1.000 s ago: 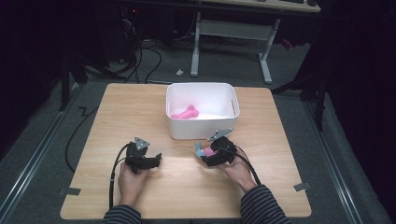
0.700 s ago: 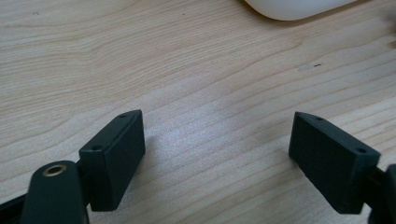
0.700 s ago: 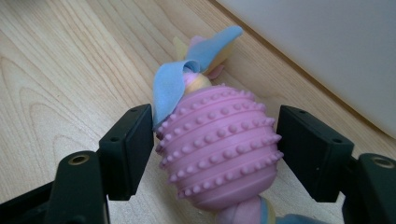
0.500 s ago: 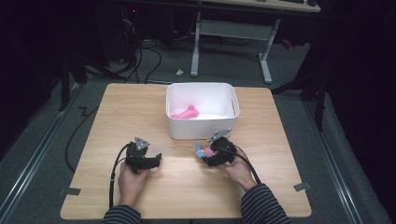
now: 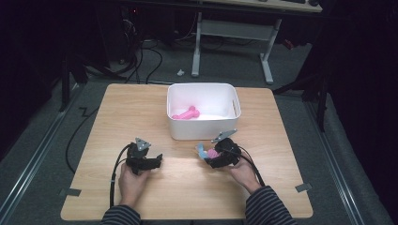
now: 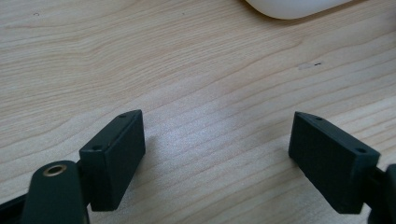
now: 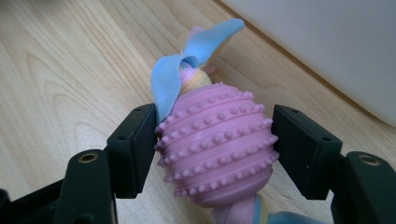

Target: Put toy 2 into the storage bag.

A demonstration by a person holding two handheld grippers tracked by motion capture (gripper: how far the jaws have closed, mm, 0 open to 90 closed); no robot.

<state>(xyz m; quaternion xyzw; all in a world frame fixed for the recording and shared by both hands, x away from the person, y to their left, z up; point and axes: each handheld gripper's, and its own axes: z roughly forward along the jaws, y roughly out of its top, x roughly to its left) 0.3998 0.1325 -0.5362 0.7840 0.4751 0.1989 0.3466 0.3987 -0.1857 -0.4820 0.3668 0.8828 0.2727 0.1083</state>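
Observation:
A pink studded ball toy (image 7: 217,144) with blue and yellow fabric ribbons lies low over the wooden table (image 5: 141,108), just in front of the white bin (image 5: 204,129). My right gripper (image 7: 215,121) has just been closing and is shut on it, both pads pressing its sides. From above, the right gripper (image 5: 206,157) points left with the toy (image 5: 212,153) at its tip. My left gripper (image 5: 157,161) rests on the table at the front left, pointing right. Its jaws (image 6: 219,126) stand open over bare wood, nothing between them.
Inside the bin lies a pink bone-shaped toy (image 5: 186,113). The bin's wall (image 7: 327,51) stands close behind the held toy, and its corner (image 6: 289,7) is ahead of the left gripper. Cables and a desk frame (image 5: 230,42) are on the floor beyond the table.

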